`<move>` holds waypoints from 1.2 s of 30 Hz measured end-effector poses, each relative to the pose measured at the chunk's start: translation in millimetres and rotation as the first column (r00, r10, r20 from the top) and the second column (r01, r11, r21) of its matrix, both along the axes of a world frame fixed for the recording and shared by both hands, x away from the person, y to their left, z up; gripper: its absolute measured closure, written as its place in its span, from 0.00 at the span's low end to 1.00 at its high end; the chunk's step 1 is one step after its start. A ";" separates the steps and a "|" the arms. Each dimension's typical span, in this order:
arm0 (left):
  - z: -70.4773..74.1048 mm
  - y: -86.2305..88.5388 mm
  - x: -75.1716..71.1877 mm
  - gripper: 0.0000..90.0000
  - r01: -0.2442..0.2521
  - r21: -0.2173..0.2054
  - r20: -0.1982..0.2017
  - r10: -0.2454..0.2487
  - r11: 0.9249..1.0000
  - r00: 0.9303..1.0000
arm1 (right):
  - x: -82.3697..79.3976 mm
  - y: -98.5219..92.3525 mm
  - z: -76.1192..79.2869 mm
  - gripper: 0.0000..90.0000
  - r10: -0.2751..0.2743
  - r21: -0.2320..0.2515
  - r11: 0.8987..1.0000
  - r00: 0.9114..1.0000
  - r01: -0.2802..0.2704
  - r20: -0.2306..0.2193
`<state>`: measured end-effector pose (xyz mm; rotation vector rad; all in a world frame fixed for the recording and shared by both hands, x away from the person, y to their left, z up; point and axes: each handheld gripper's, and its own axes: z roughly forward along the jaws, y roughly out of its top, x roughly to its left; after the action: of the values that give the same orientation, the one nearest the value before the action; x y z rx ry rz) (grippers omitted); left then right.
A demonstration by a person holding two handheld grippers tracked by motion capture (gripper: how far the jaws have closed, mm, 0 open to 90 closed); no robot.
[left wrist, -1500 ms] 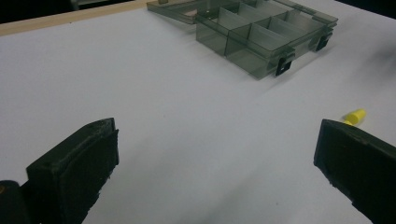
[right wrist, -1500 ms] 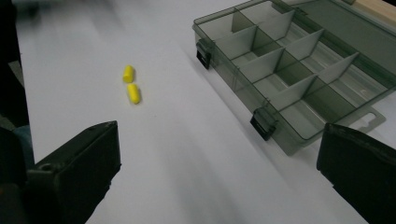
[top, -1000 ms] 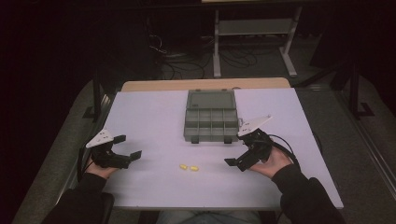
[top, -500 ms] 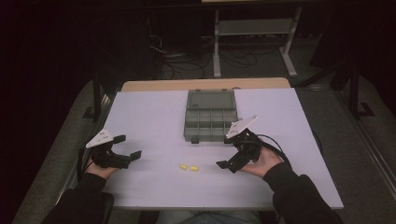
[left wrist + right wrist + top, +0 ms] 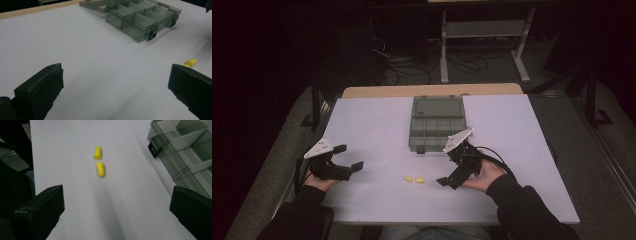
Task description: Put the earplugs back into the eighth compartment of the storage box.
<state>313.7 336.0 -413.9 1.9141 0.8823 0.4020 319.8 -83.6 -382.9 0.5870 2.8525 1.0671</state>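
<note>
White and wide, the worktop (image 5: 377,125) is the biggest thing here. Next in size is the grey plastic box (image 5: 435,123) with little rooms inside. Its lid lies flat open at 12 o'clock, and it sits at 12 o'clock from the two small pieces.

The right hand-held gripper (image 5: 453,175) is at 3 o'clock from the pieces, near them but not touching. Its jaws are spread wide and hold nothing. In the right gripper view both pieces lie ahead, between the jaws. The left hand-held gripper (image 5: 348,159) waits at 9 o'clock, well apart from the pieces. Its jaws are spread wide too, with nothing in them.

The smallest things are the two yellow pieces (image 5: 414,179). They lie on the bare worktop, end to end and just beside each other.

What could go wrong? I think the pieces are round and could roll. If a jaw bumps one from the side, it may roll away or knock its friend. The two lie so close that the jaws could pinch both at once, or squeeze one out like a slippery bean.

Since a second ago, the right hand-held gripper has moved closer to the pieces, toward 9 o'clock. The left one, the box and the pieces have stayed put.
</note>
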 end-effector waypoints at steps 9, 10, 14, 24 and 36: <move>0.0 -0.1 -0.1 0.00 0.002 -0.001 0.001 -0.002 1.000 1.000 | -2.0 21.7 -7.9 0.00 0.057 -0.031 0.998 0.998 -0.058 -0.023; 0.1 0.0 -0.1 0.00 0.003 0.001 0.001 -0.003 1.000 1.000 | -2.0 23.8 -9.0 0.00 0.063 -0.034 0.997 0.998 -0.064 -0.026; 0.0 0.0 -0.1 0.00 0.003 -0.001 0.001 -0.003 1.000 1.000 | -2.0 31.9 -14.0 0.00 0.082 -0.051 0.995 0.996 -0.084 -0.036; 0.2 -0.5 -0.5 0.00 0.006 0.001 0.003 -0.006 1.000 1.000 | -2.8 55.0 -23.5 0.00 0.128 -0.085 0.988 0.991 -0.131 -0.049; 0.1 -0.7 -0.6 0.00 0.011 0.003 0.003 -0.011 1.000 1.000 | 7.3 78.1 -39.1 0.17 0.150 -0.119 0.980 0.983 -0.163 -0.105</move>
<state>313.1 335.3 -413.8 1.9197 0.8688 0.3996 327.1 -5.5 -422.1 0.4213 3.0655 0.8891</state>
